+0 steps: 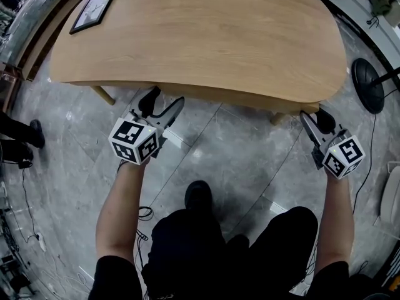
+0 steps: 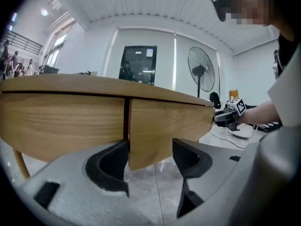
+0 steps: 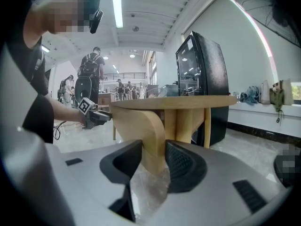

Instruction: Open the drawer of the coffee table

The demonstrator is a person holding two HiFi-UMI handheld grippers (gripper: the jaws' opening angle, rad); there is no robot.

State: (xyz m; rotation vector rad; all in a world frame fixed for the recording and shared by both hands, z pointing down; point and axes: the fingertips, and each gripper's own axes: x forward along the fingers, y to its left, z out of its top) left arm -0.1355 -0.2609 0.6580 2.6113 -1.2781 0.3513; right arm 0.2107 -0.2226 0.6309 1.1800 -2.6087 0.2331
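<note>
The oval wooden coffee table (image 1: 200, 36) has a curved drawer front (image 1: 219, 96) under its near edge. My left gripper (image 1: 164, 102) is at the front's left end. In the left gripper view the drawer front (image 2: 164, 121) hangs between the jaws of the left gripper (image 2: 150, 161). Its seam edge is beside the left pad and a gap shows at the right pad, so the gripper is open. My right gripper (image 1: 315, 117) is at the right end. In the right gripper view both pads of the right gripper (image 3: 153, 161) touch the rounded end of the drawer front (image 3: 141, 126).
A framed picture (image 1: 94, 9) lies on the table's far left corner. A table leg (image 1: 104, 95) stands near the left gripper. A standing fan's base (image 1: 369, 85) and cables are on the grey floor at right. A black cabinet (image 3: 202, 79) stands behind the table. Someone's shoe (image 1: 34, 133) shows at far left.
</note>
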